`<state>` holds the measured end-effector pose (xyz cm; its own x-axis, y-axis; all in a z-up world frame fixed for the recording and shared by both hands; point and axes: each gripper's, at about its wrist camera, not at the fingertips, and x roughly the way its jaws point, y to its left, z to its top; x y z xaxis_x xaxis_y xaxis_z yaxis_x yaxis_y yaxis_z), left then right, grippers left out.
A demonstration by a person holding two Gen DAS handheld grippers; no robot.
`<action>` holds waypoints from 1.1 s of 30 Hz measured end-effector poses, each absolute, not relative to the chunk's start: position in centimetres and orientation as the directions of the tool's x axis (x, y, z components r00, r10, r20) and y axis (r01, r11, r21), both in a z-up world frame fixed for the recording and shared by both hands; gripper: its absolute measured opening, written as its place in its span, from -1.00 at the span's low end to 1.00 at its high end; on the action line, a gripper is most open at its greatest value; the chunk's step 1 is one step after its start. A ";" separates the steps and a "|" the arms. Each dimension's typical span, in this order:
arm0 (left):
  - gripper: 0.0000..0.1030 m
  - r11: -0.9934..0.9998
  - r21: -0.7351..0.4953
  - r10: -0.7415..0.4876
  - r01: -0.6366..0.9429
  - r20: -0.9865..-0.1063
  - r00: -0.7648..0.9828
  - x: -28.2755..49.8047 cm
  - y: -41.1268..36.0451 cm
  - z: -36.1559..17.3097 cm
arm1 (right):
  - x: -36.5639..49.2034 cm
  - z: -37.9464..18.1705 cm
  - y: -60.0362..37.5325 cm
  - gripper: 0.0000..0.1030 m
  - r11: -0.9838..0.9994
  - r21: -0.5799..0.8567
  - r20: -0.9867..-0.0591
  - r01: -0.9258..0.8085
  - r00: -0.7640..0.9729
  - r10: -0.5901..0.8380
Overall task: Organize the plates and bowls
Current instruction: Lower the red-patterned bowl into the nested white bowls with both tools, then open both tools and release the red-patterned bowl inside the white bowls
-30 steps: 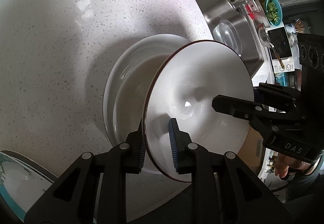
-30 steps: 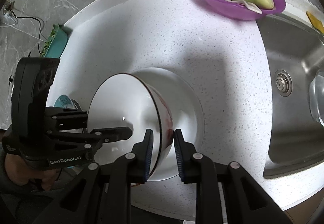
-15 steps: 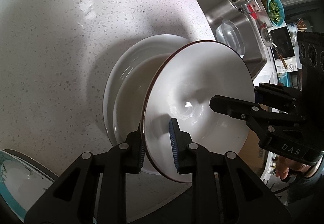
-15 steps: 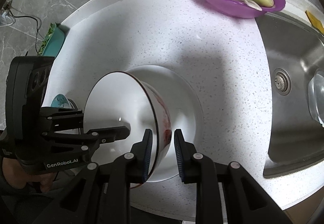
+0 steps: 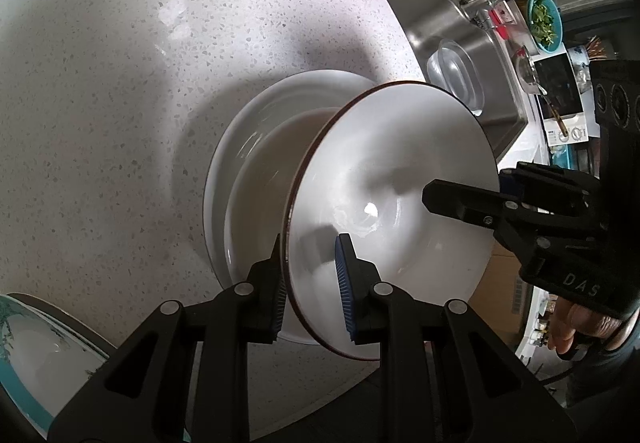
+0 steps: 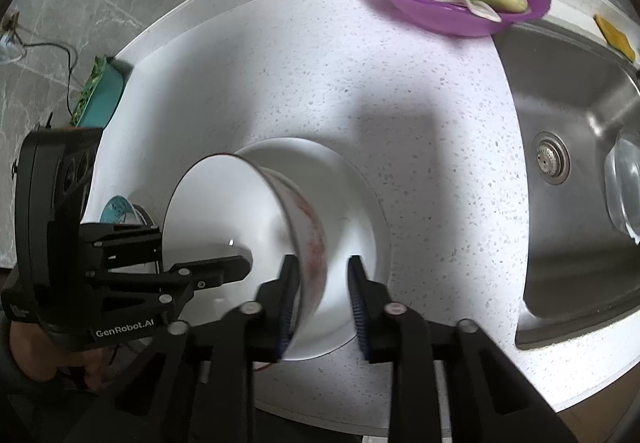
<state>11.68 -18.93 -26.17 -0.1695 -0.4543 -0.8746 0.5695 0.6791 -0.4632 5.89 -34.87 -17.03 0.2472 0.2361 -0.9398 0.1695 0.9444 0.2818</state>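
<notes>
Left gripper [image 5: 310, 275] jaws clamp the brown-rimmed bowl [image 5: 392, 199] rim; right gripper [image 6: 322, 283] jaws wide, astride it. Lower level onto white plate [image 5: 288, 99], centred, then release.

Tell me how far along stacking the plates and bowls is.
Done: the white plate lies flat on the counter. In hand: the dark-rimmed bowl leans tilted over that plate, the left gripper pinching its rim, the right gripper open around its wall. Left: settle it flat, then deal with the teal-patterned bowl.
</notes>
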 end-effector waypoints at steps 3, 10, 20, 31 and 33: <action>-0.42 0.671 -0.470 -0.462 0.573 -0.870 -0.171 11.6 -18.9 -25.9 | 5.9 -17.0 -34.6 -0.69 0.948 0.273 -0.941 0.161 0.249 0.229; 0.13 0.642 -0.476 -0.480 0.602 -0.861 -0.169 10.8 -19.2 -24.9 | 5.7 -17.2 -34.8 -0.72 0.945 0.284 -0.940 0.163 0.243 0.241; 0.44 0.621 -0.497 -0.528 0.607 -0.837 -0.145 11.0 -18.6 -23.0 | 5.9 -17.4 -34.8 -0.72 0.949 0.273 -0.944 0.161 0.234 0.232; 0.44 0.632 -0.504 -0.542 0.589 -0.830 -0.129 10.5 -16.6 -21.7 | 6.5 -17.3 -34.5 -0.72 0.963 0.233 -0.948 0.133 0.250 0.195; 0.46 0.638 -0.496 -0.542 0.588 -0.832 -0.114 10.5 -16.3 -21.1 | 6.7 -17.3 -34.2 -0.70 0.971 0.206 -0.954 0.118 0.246 0.172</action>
